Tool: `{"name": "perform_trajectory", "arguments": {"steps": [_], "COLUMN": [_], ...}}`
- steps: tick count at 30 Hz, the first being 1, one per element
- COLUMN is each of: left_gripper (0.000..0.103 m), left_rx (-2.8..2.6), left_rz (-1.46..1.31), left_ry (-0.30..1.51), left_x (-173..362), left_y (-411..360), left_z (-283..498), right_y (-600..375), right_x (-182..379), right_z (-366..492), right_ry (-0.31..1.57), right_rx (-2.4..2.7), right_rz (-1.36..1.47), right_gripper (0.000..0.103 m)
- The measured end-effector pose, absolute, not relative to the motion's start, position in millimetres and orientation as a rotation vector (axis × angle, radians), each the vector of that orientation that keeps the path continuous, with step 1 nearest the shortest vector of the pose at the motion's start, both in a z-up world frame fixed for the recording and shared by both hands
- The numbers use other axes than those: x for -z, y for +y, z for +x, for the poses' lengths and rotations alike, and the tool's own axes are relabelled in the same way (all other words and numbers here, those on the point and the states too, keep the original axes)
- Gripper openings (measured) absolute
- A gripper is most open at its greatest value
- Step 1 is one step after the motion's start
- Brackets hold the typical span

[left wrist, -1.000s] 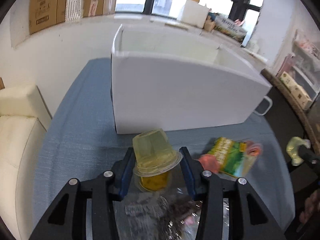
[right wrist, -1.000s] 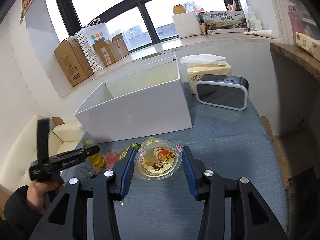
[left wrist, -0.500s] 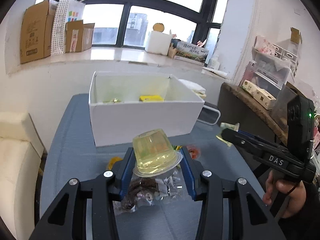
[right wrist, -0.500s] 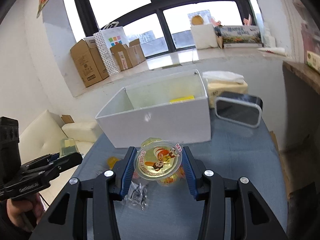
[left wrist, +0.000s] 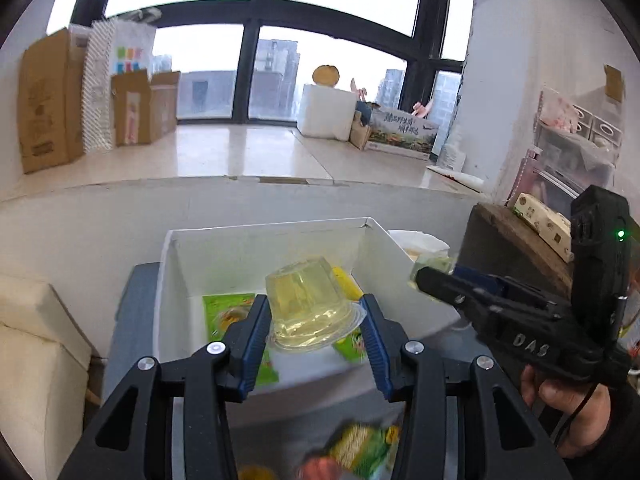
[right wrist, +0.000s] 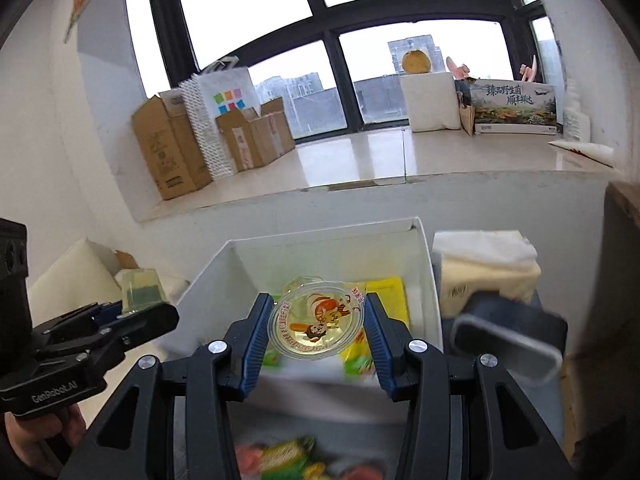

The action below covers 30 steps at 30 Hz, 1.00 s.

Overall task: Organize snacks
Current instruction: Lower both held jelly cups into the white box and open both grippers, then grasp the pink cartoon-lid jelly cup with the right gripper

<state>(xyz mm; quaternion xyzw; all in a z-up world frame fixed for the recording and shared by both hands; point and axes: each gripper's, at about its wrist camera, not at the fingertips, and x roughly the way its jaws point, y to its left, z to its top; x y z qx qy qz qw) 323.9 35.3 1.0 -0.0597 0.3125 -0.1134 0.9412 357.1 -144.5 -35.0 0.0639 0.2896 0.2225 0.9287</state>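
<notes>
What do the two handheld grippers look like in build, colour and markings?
Both are black pistol-style tools with blue ribbed pads and silver screws. The left gripper reads "GenRobot.AI" on its side. The right gripper reads "DAS", carries a black camera block with a green light, and trails a thin black cable. The wrists wear dark sleeves.

Bright window [left wrist: 248, 40] backlight, fisheye-curved edges, blurred foreground snacks [right wrist: 280, 460]

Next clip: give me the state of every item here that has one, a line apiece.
left gripper: shut on the jelly cup
jelly cup: upside down, base up, held above the box
right gripper: shut on the cartoon-lid jelly cup
cartoon-lid jelly cup: tipped, printed lid facing the camera
white box: open-topped, green and yellow packets inside
loose snacks: lying on the table, blurred
</notes>
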Motion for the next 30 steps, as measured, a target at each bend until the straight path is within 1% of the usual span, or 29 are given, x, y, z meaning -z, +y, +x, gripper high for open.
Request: {"name": "perform_trajectory", "arguments": {"steps": [1,2,3,4,7,12,19,24,30], "left_gripper": [0.069,0.083,0.103,0.103,0.103,0.103,0.103,0.103,0.103], "left_rx": [0.228,0.212,0.185,0.177,0.182,0.168,0.15,0.139,0.15], "left_rz": [-0.12,-0.112,-0.108,-0.106,-0.103,-0.088,-0.073,-0.085,-0.103], "left_ry": [0.653,0.677,0.687,0.682,0.697,0.698,0.701,0.709,0.68], "left_x": [2,7,11,13,20,27,22,20,42], "left_y": [36,35,36,37,40,39,42,50,50], "left_z": [334,345,352,355,357,351,328,281,192], "right_y": [-143,-144,-146,-150,-163,-160,-163,-170,-178], "right_x": [37,38,39,40,37,40,40,41,69], "right_z": [370,377,384,388,390,386,367,330,257], "right_ry": [0.617,0.625,0.634,0.64,0.612,0.618,0.613,0.619,0.618], "right_rx": [-0.442,-0.433,-0.425,-0.423,-0.421,-0.421,-0.448,-0.474,-0.471], "right_rz": [0.125,0.126,0.139,0.161,0.232,0.187,0.219,0.224,0.21], "right_gripper": [0.056,0.078,0.091,0.102,0.103,0.103,0.103,0.103,0.103]}}
